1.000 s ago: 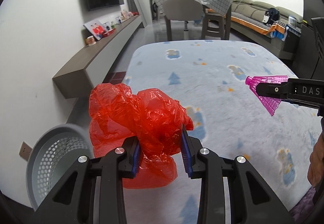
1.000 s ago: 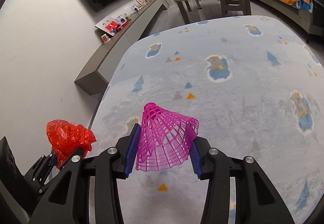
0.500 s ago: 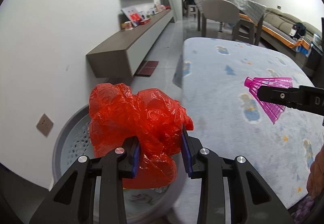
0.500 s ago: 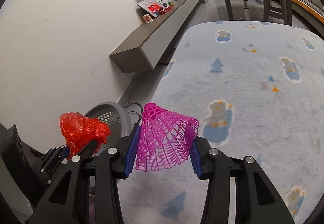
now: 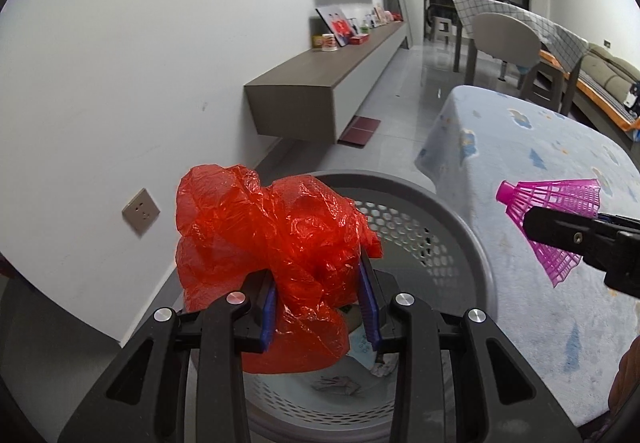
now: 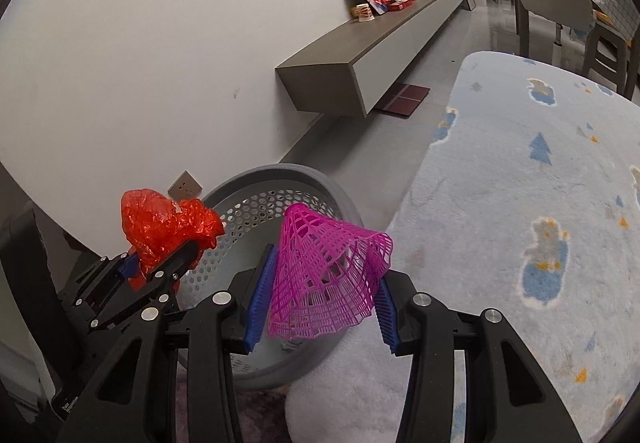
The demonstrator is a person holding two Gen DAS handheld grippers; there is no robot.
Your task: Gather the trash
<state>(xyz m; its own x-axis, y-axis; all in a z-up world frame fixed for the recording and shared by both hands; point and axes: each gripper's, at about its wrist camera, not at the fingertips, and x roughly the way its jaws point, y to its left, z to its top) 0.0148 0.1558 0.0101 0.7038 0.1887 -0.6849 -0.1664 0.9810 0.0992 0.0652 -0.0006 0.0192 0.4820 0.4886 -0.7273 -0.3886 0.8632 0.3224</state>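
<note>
white walls and a grey floating shelf (image 5: 320, 83) frame the room, with a blue-patterned bench (image 6: 540, 203) to the right. beside its edge, near the wall, stands a grey perforated basket (image 5: 452, 211) with scraps of paper at its bottom. left gripper (image 5: 320, 299) is clamped on a crumpled red plastic bag (image 5: 280, 243), held above the basket's opening. right gripper (image 6: 320, 301) is clamped on a pink mesh shuttlecock (image 6: 328, 275), over the basket's near rim.
</note>
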